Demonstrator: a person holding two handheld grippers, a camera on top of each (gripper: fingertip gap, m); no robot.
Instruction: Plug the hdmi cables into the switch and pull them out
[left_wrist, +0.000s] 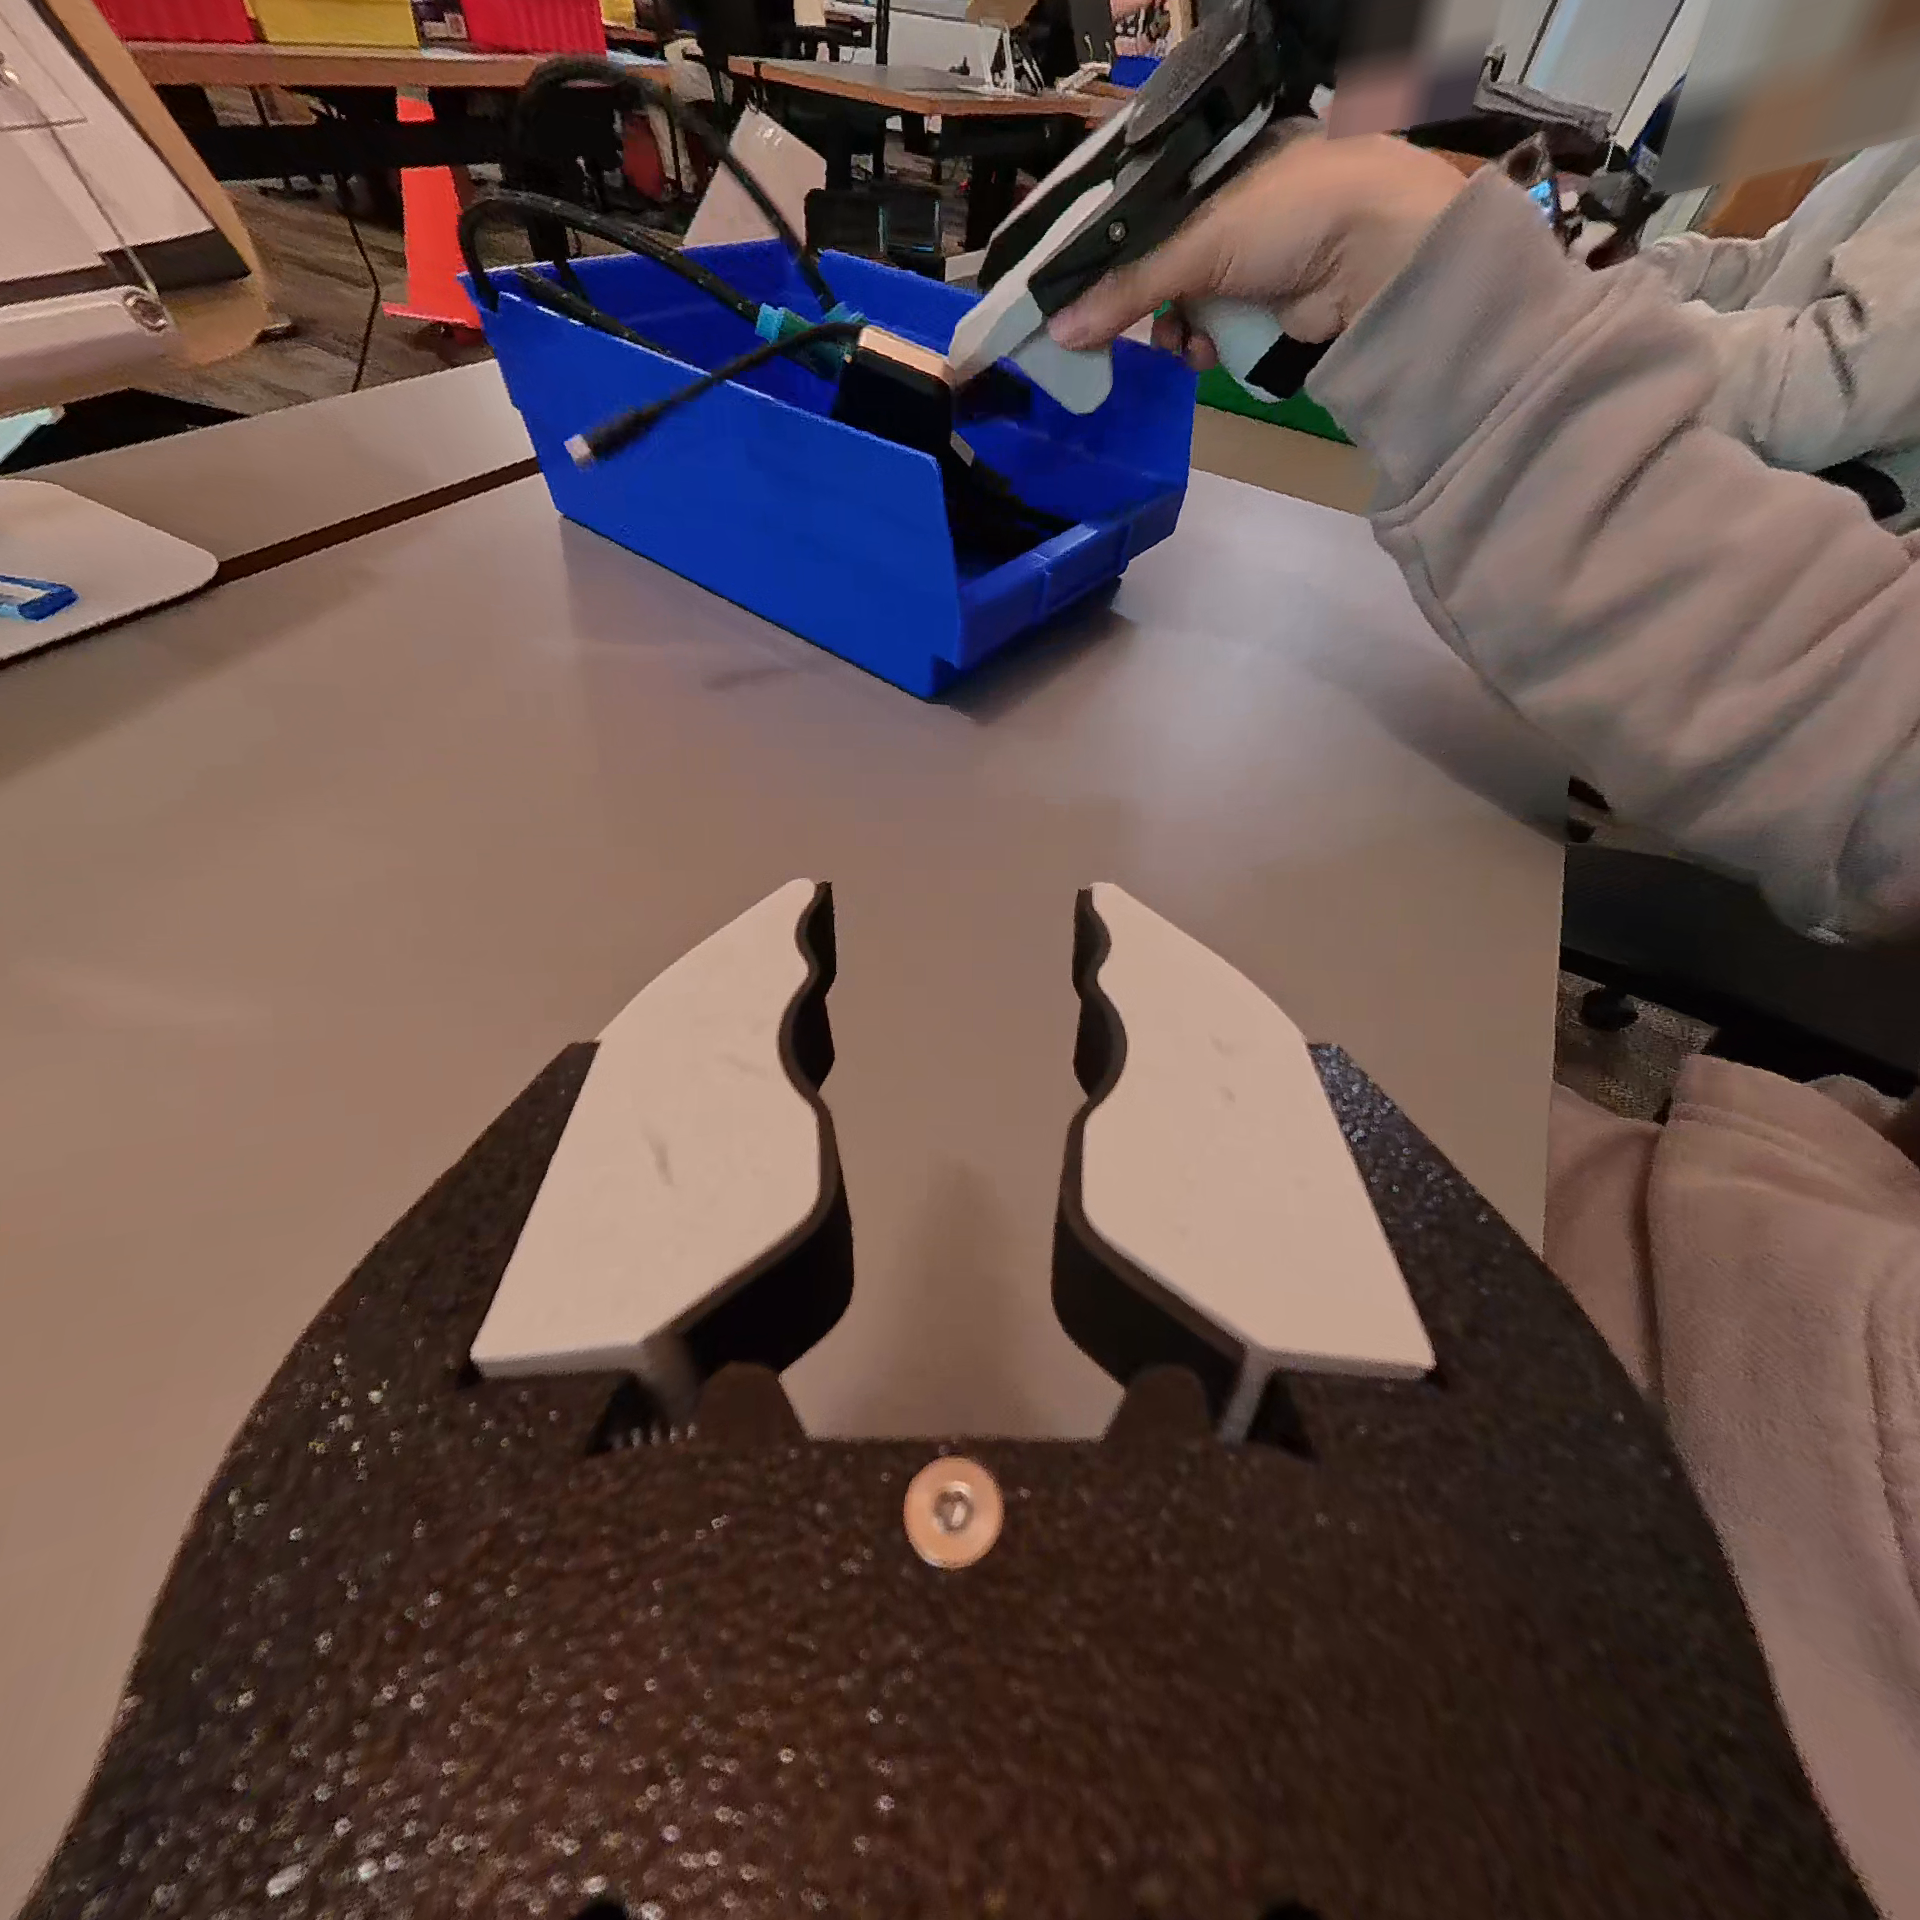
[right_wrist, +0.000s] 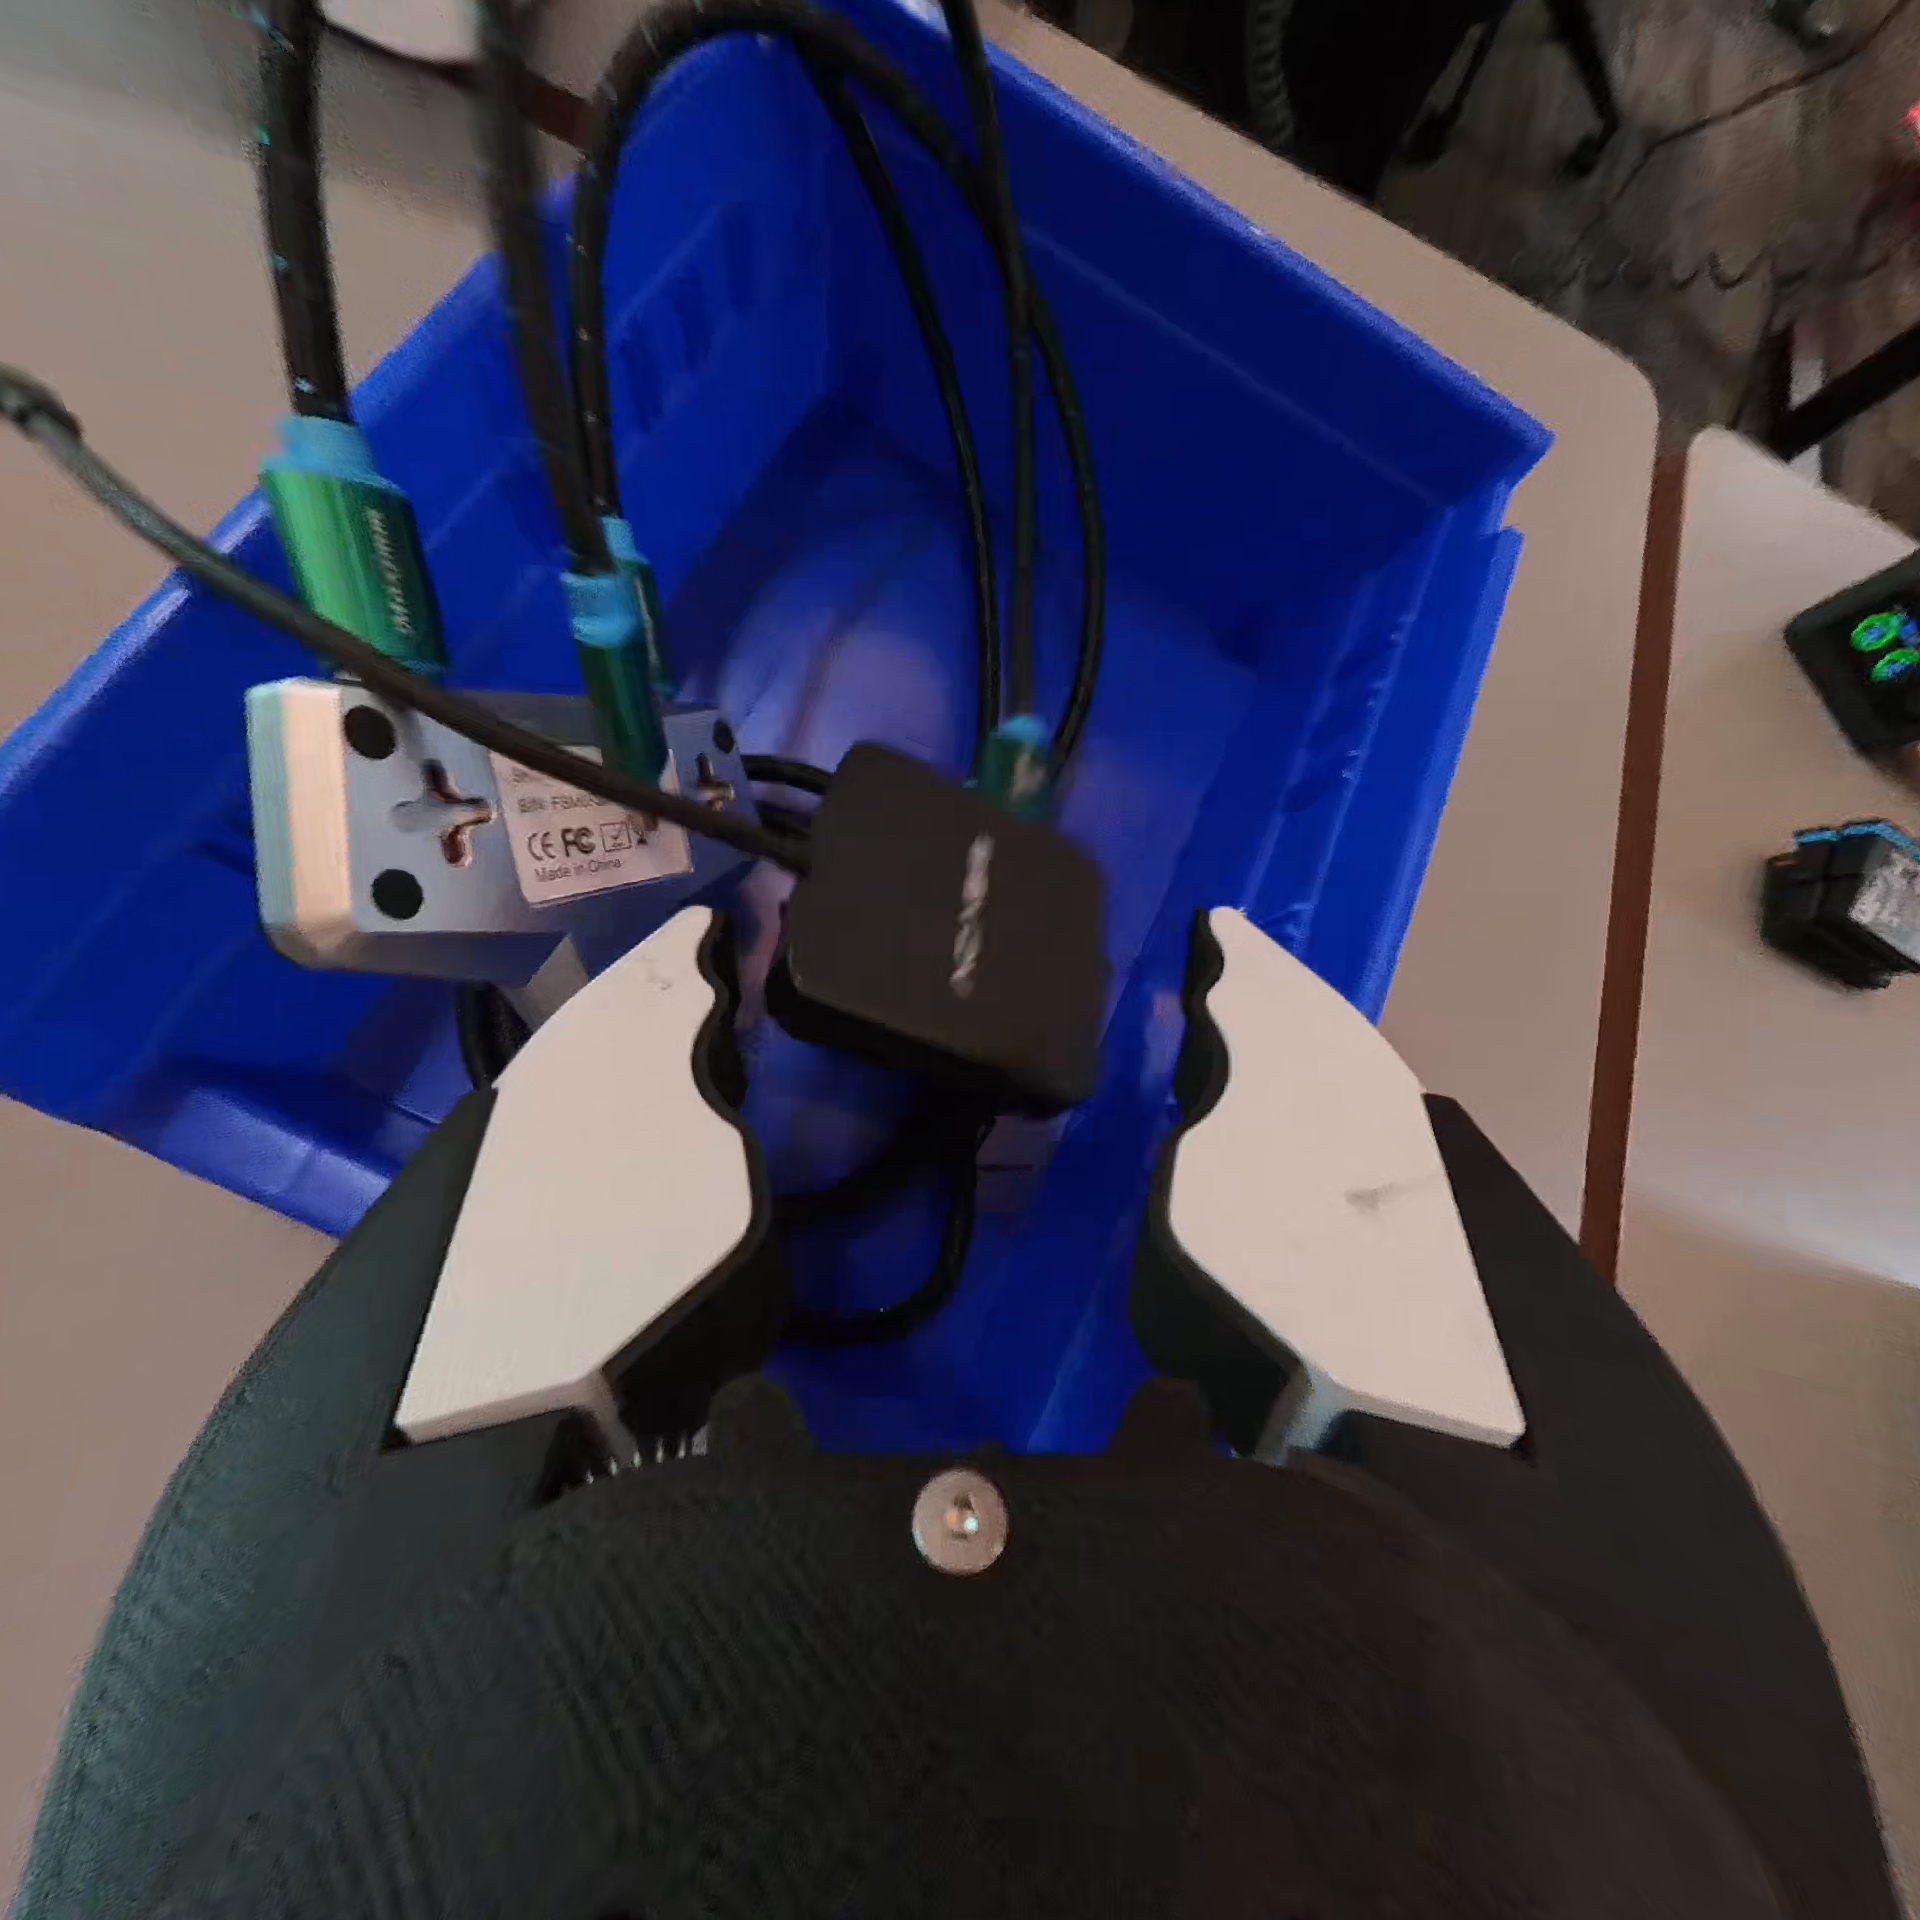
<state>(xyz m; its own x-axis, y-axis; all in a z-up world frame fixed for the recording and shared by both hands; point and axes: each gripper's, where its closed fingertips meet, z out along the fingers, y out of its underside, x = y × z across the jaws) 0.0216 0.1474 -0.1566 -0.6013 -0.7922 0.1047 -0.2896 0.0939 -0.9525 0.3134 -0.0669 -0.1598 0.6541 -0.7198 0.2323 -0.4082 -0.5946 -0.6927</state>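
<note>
A blue bin (left_wrist: 831, 509) on the grey table holds a silver switch box (right_wrist: 416, 842), a black box (right_wrist: 935, 935) and black braided cables with green plugs (right_wrist: 353, 561). Two green plugs sit in the silver switch; a third (right_wrist: 1013, 769) is at the black box. My right gripper (right_wrist: 961, 935) is open, hovering over the bin with the black box between its fingertips, apart from both. It also shows in the left wrist view (left_wrist: 987, 364), held by a hand. My left gripper (left_wrist: 951, 904) is open and empty over the bare table, well short of the bin.
A loose cable end (left_wrist: 597, 442) hangs over the bin's left wall. Small black devices (right_wrist: 1849, 904) lie on the neighbouring table to the right. A white object with a blue item (left_wrist: 62, 582) lies at the left. A person's sleeved arm (left_wrist: 1610, 499) crosses the right side.
</note>
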